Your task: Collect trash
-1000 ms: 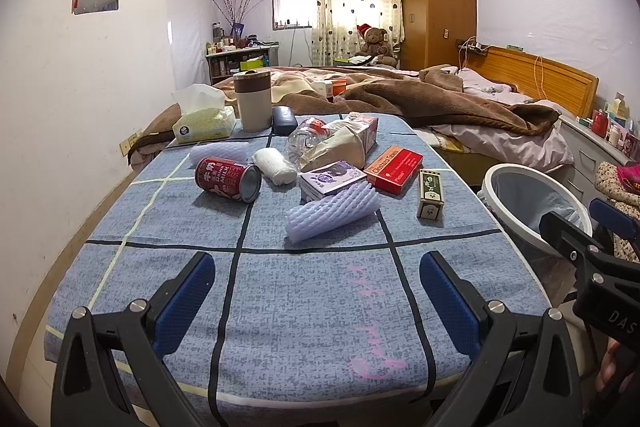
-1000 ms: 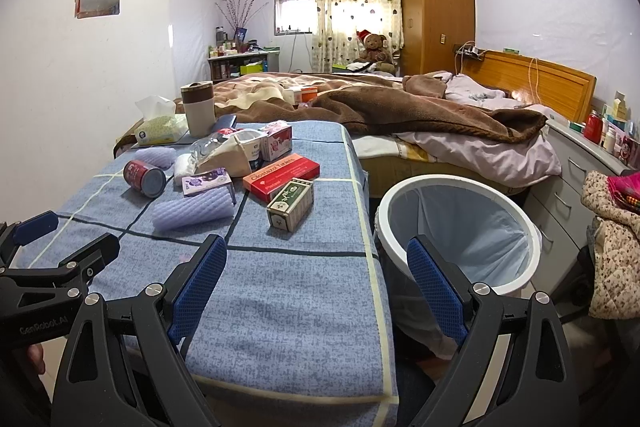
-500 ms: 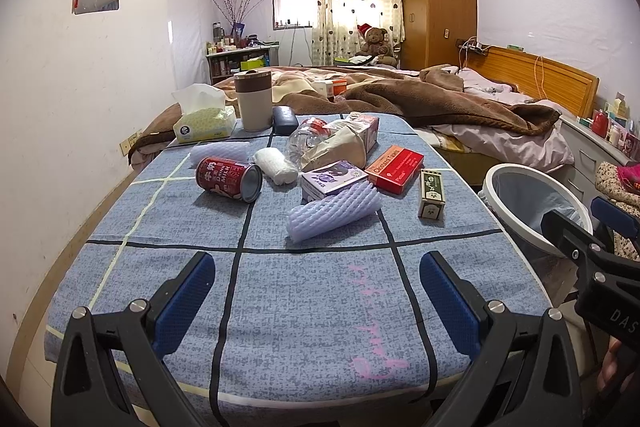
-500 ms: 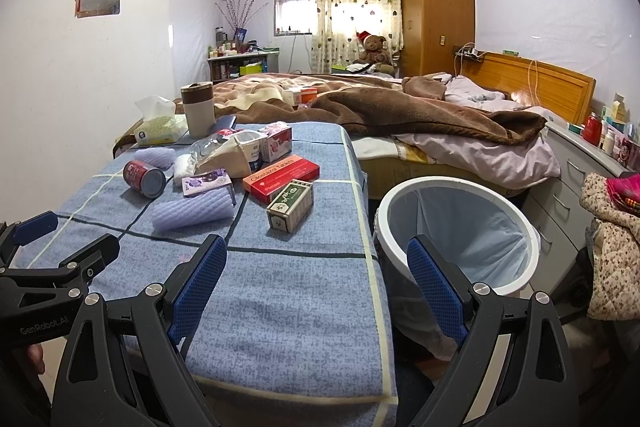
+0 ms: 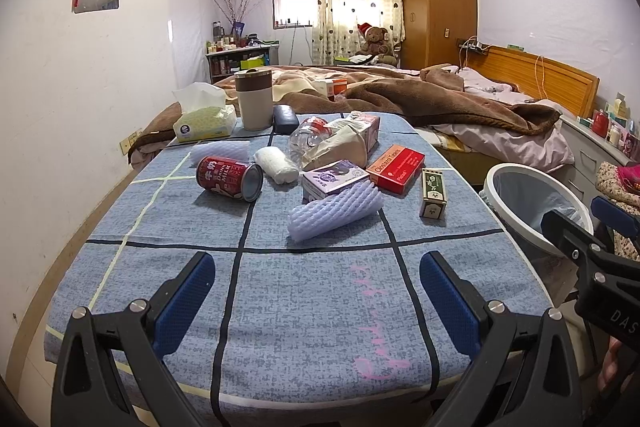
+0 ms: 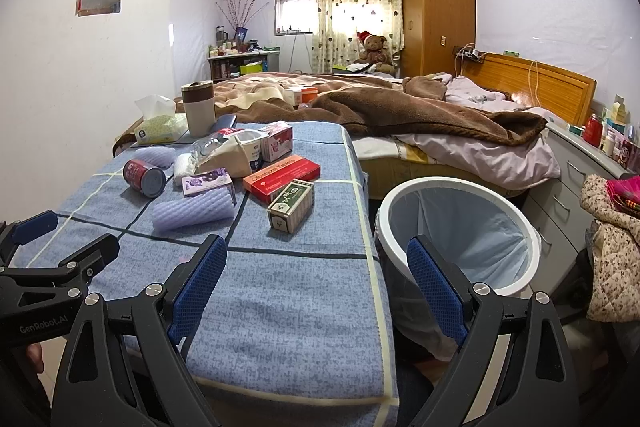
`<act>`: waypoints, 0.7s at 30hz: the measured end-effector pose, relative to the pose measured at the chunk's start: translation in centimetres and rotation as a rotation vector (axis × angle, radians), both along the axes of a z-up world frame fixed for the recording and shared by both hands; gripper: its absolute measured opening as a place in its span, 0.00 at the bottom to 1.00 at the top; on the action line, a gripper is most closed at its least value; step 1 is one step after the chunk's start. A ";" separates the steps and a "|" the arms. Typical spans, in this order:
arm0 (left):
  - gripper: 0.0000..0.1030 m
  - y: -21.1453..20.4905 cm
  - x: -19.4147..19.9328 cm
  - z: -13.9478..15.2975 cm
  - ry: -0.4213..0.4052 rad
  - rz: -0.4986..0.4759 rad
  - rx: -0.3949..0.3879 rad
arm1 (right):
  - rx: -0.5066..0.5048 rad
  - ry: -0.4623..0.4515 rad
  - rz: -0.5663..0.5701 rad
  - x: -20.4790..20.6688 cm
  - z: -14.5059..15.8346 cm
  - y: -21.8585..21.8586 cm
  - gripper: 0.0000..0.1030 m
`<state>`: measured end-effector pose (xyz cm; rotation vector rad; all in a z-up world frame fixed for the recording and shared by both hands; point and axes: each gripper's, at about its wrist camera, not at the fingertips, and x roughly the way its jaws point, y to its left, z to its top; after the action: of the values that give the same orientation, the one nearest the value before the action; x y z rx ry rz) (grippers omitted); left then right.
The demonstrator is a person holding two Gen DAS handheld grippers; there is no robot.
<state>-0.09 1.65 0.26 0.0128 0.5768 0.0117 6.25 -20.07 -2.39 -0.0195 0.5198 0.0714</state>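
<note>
At the bottom of each wrist view, the left gripper (image 5: 316, 297) and right gripper (image 6: 316, 281) hang with fingers spread wide and empty above the near end of the blue-clothed table (image 5: 304, 307). The trash sits mid-frame: a lilac foam sleeve (image 5: 335, 211), red can (image 5: 229, 178), red box (image 5: 396, 169) and green carton (image 5: 433, 193). The white bin (image 6: 456, 235) stands just right of the table.

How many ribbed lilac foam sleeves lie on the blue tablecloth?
2. One ribbed lilac foam sleeve lies nearest the camera, in front of the purple carton. The other lies behind the red milk can. More could be hidden under the pile.
</note>
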 end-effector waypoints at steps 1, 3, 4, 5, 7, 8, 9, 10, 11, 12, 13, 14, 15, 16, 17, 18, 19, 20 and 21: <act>1.00 0.1 0.0 0.0 0.001 -0.003 -0.005 | 0.000 0.000 -0.001 0.0 0.1 -0.1 0.91; 1.00 0.2 0.2 -0.1 0.004 0.000 -0.005 | 0.000 0.001 0.000 0.1 0.0 -0.1 0.91; 1.00 0.2 0.3 -0.2 0.006 0.001 -0.002 | 0.000 0.001 0.000 0.1 0.0 -0.1 0.91; 1.00 0.2 0.4 -0.2 0.007 0.000 0.001 | 0.000 0.000 0.001 0.1 0.0 -0.1 0.91; 1.00 0.2 0.8 -0.4 0.023 -0.011 -0.001 | 0.002 0.006 -0.001 0.2 -0.1 -0.1 0.91; 1.00 0.3 1.0 -0.5 0.031 -0.014 -0.001 | 0.010 0.009 0.000 0.4 -0.1 -0.3 0.91; 1.00 0.4 1.4 -0.7 0.039 -0.016 0.002 | 0.018 0.016 0.002 0.8 -0.2 -0.5 0.91; 1.00 0.6 1.7 -0.9 0.052 -0.022 -0.004 | 0.023 0.024 0.004 1.1 -0.3 -0.7 0.91; 1.00 0.9 2.0 -1.1 0.061 -0.035 -0.022 | 0.025 0.025 0.008 1.5 -0.4 -0.8 0.91; 1.00 1.1 2.3 -1.3 0.064 -0.045 -0.038 | 0.025 0.029 0.013 2.0 -0.5 -1.0 0.91; 1.00 1.4 2.7 -1.4 0.073 -0.049 -0.050 | 0.021 0.040 0.013 2.6 -0.7 -1.0 0.91; 1.00 1.8 3.2 -1.6 0.082 -0.058 -0.066 | 0.019 0.044 0.013 3.1 -1.1 -0.9 0.91; 1.00 1.9 3.6 -1.7 0.083 -0.063 -0.072 | 0.021 0.057 0.010 3.8 -1.2 -1.1 0.91; 1.00 2.1 4.1 -1.8 0.090 -0.064 -0.068 | 0.023 0.071 0.004 4.4 -1.5 -1.0 0.91; 1.00 2.1 4.5 -1.9 0.097 -0.067 -0.061 | 0.026 0.077 0.008 4.8 -1.7 -0.8 0.91; 1.00 2.1 4.9 -2.0 0.098 -0.076 -0.055 | 0.032 0.078 0.017 5.2 -1.8 -0.8 0.91; 0.99 2.1 5.4 -2.2 0.107 -0.081 -0.051 | 0.034 0.093 0.017 5.9 -2.0 -0.8 0.91; 0.97 2.1 6.1 -2.4 0.122 -0.088 -0.047 | 0.033 0.098 0.017 6.3 -2.1 -0.6 0.91; 0.96 2.2 6.5 -2.5 0.130 -0.101 -0.046 | 0.037 0.104 0.019 6.8 -2.3 -0.4 0.91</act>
<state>6.43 3.81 -2.26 -0.0024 0.7057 -0.1008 13.02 -20.49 -4.66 0.0151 0.6219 0.1014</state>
